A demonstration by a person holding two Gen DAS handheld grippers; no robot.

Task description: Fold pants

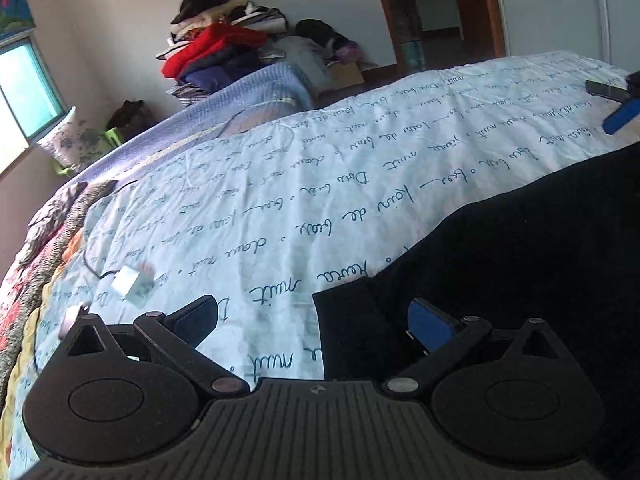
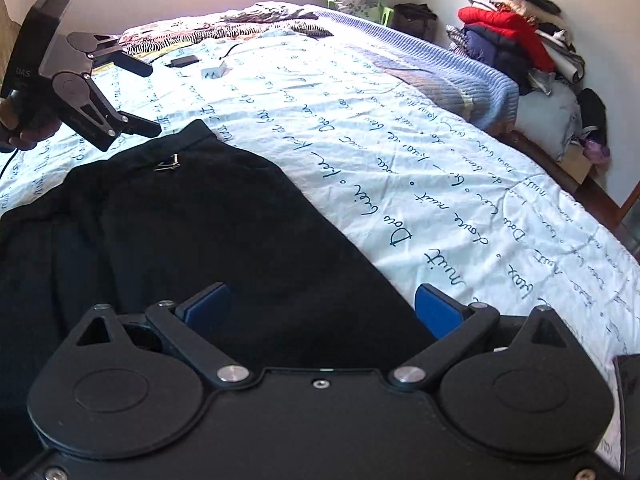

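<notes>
Black pants (image 2: 208, 216) lie spread flat on a pale bedsheet (image 2: 400, 152) printed with handwriting; a small metal clasp (image 2: 168, 166) shows near their far end. My right gripper (image 2: 322, 306) hovers open over the near part of the pants, its blue pads (image 2: 434, 310) apart with nothing between them. My left gripper (image 1: 314, 324) is also open, low over a corner of the pants (image 1: 500, 272), with one finger above the sheet and one above the cloth. In the right wrist view the left gripper (image 2: 152, 99) hangs just beyond the pants' far end, held by a hand (image 2: 24, 128).
A white charger (image 2: 214, 70) with its cable and a small black device (image 2: 182, 61) lie on the sheet past the pants. A blue blanket (image 2: 460, 80) covers the bed's far side. Piled clothes (image 2: 516, 40) stand by the wall, and a patterned quilt (image 1: 36, 280) lies along the bed's edge.
</notes>
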